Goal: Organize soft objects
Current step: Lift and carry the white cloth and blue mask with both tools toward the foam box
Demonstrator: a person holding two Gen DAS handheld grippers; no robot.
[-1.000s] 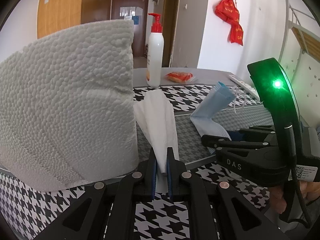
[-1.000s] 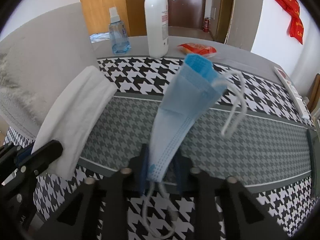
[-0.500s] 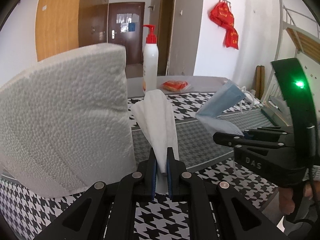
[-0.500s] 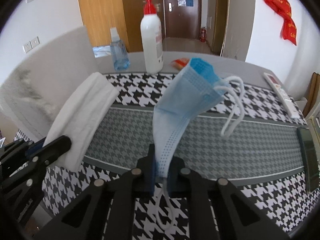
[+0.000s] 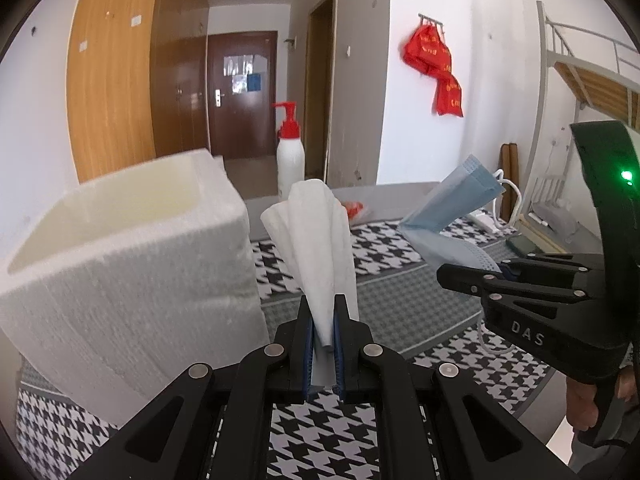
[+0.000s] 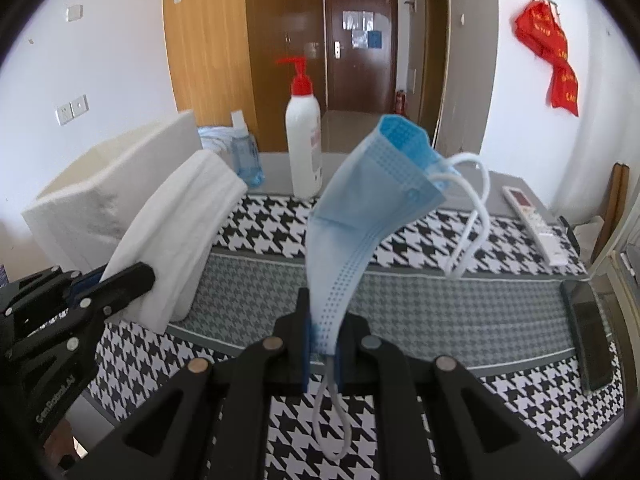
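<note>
Black hand-held gripper (image 5: 324, 320), blue pads (image 5: 308, 330), silver screws, green LED

On the table (image 6: 420, 312) the foam box (image 5: 132, 264) stands at the left. The pump bottle (image 6: 304, 148) stands at the far edge, and the spray bottle (image 6: 246, 156) is left of it, behind the box. The remote control (image 6: 534, 224) lies at the right, and the phone (image 6: 588, 332) lies nearer than it. The folded tissue (image 5: 316, 248) is held above the table just right of the box, and the face mask (image 6: 360, 220) is right of the tissue.
</note>
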